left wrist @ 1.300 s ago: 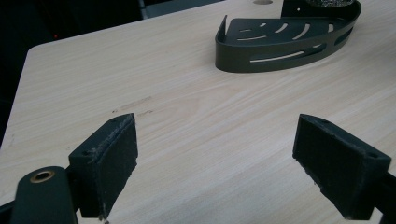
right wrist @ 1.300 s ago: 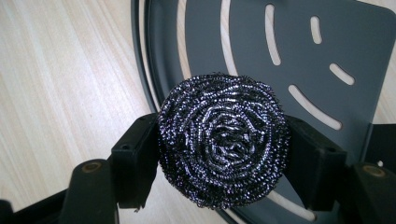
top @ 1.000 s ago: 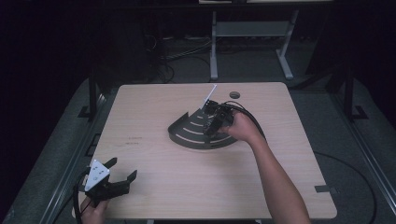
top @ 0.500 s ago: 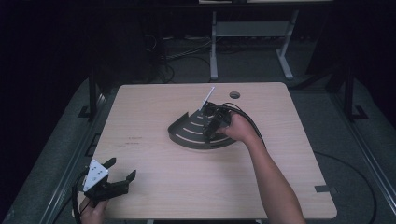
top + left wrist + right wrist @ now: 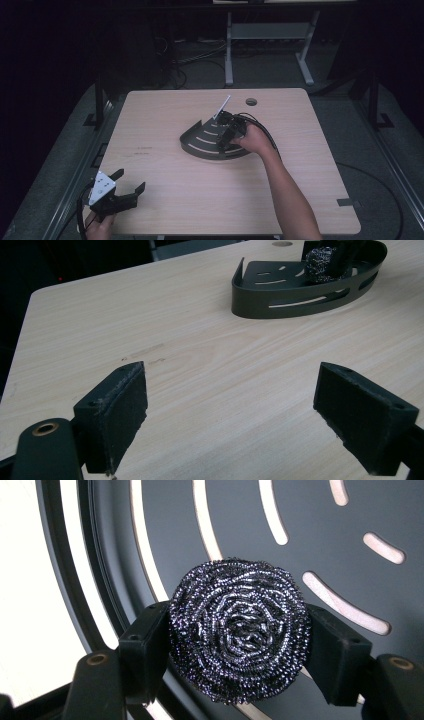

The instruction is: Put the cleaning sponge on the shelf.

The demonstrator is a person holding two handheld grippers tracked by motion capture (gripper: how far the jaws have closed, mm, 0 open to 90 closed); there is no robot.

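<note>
Right gripper view: one scourer (image 5: 239,630), one tray (image 5: 320,525).

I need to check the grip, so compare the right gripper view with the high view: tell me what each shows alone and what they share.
Right gripper view alone: the right tool pressing both sides of a coiled steel scourer, close up. High view alone: the left tool open near the table edge, and a white stick rising by the tray. Shared: the dark slotted tray beneath the right tool.
</note>
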